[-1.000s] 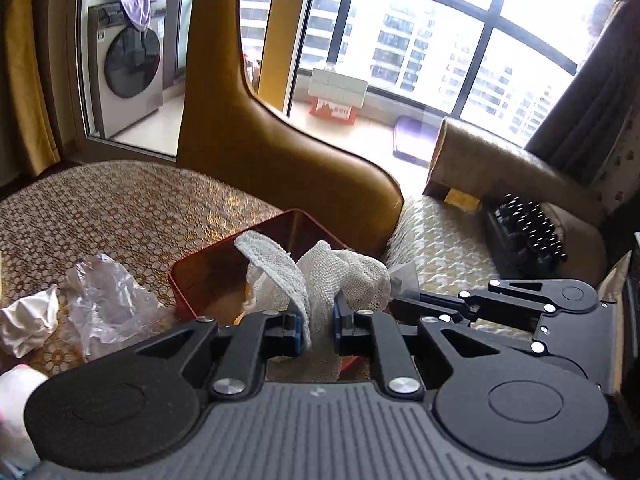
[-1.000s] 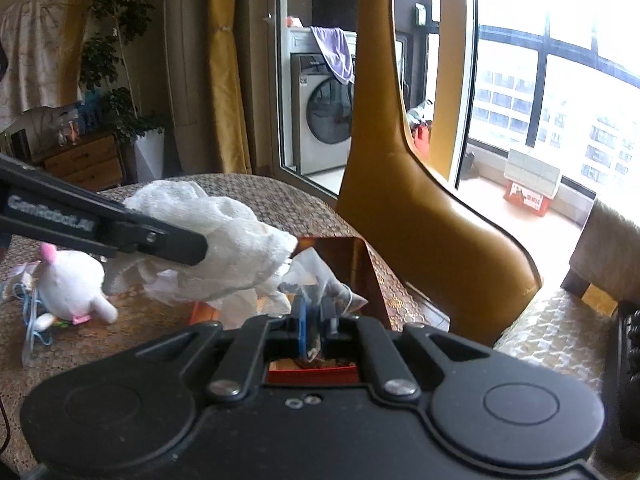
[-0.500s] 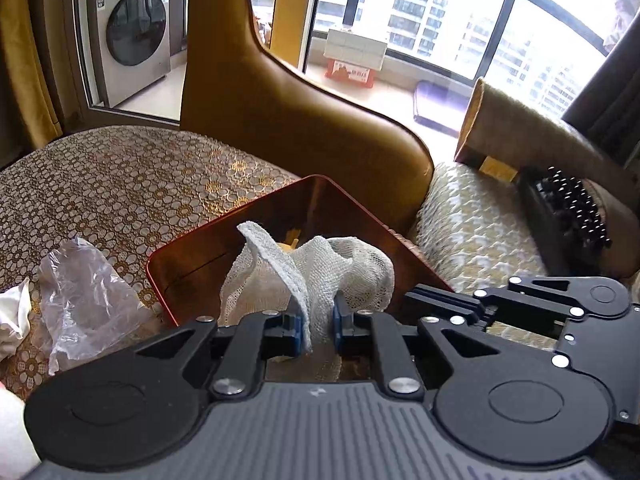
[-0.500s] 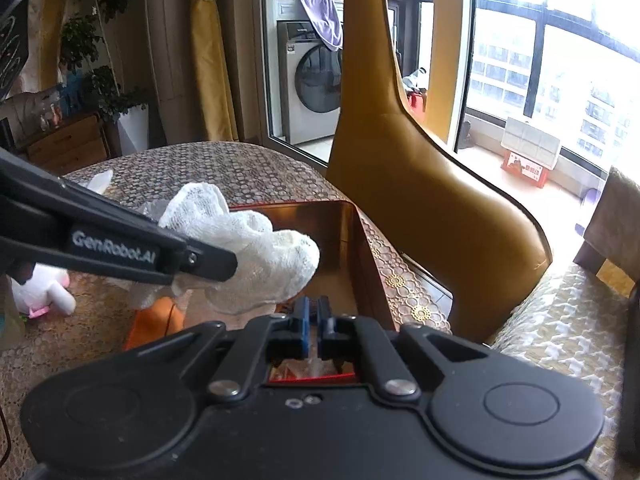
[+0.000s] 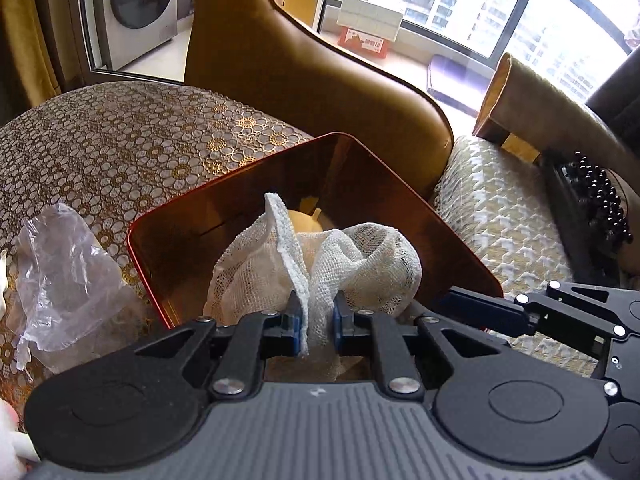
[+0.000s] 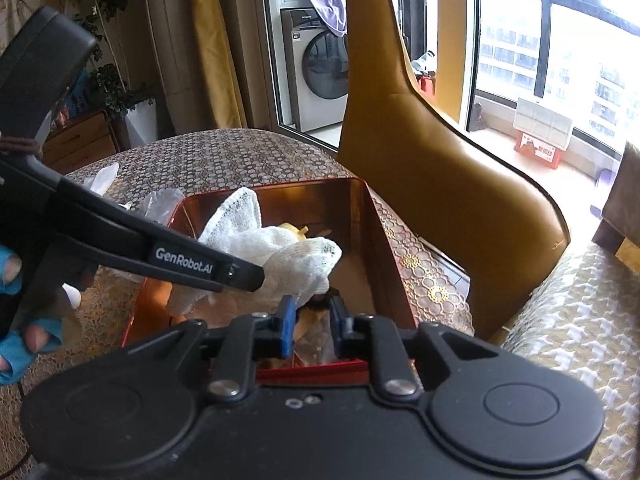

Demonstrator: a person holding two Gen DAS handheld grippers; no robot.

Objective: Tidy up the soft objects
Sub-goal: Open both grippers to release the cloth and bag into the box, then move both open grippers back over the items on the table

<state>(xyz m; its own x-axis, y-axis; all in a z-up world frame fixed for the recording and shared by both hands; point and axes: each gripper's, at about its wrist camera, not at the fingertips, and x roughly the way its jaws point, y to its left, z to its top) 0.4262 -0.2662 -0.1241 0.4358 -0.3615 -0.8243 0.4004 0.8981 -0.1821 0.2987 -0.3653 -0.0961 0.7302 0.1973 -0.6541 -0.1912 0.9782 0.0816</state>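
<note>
Clamping a bunched white mesh gauze cloth (image 5: 320,264) between its blue pads, the left gripper (image 5: 316,322) holds the fabric over the open red-rimmed, copper-coloured metal box (image 5: 456,240), its jaws nearly together on a pinched fold. From the right wrist view the cloth (image 6: 280,248) hangs inside the box's mouth, above a pale yellow object only partly visible on the floor of the box.

The right gripper (image 6: 311,326) sits at the near wall of the same box (image 6: 384,240); its jaws are opening, and a crinkled clear plastic scrap lies below the gap between them, though the pads do not appear to press on it. The left gripper's black finger, printed with white lettering, crosses in front of the cloth in this view and hides its lower left part.

Around the box lies a table covered with a gold-and-brown floral lace cloth (image 5: 120,148). A crumpled transparent plastic bag (image 5: 68,272) rests just beside the box's left wall. A tall mustard-yellow leather chair back (image 6: 440,160) stands close behind the box's far right corner, and a houndstooth-patterned seat cushion (image 5: 500,216) is beyond it. A silver washing machine (image 6: 316,76) stands past the glass door, with a purple garment draped on top.
</note>
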